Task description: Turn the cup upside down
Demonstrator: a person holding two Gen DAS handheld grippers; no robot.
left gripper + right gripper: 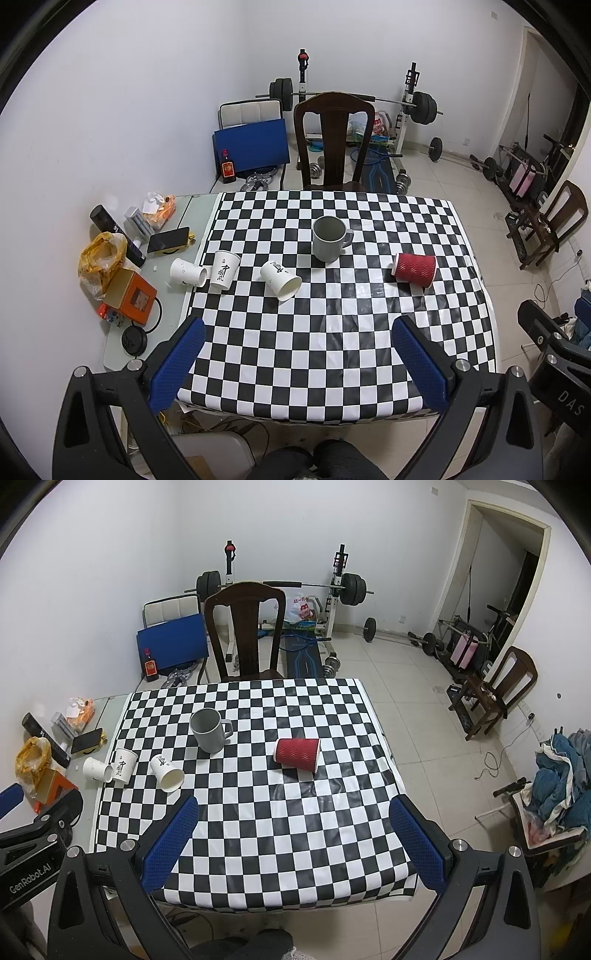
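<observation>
Both grippers spread wide, empty, held back over near table edge: left gripper (297,356), right gripper (293,834). Probably staged before approach. Left to right on checkered cloth (332,350): white paper cup (187,272) on its side at cloth edge, printed paper cup (223,272) upright touching it, another white paper cup (280,279) tipped over, grey mug (330,238) upright with mouth up, red ribbed cup (414,270) on its side. Likely target grey mug: well ahead of both tools, nearer far side, slightly left of right gripper's centreline.
</observation>
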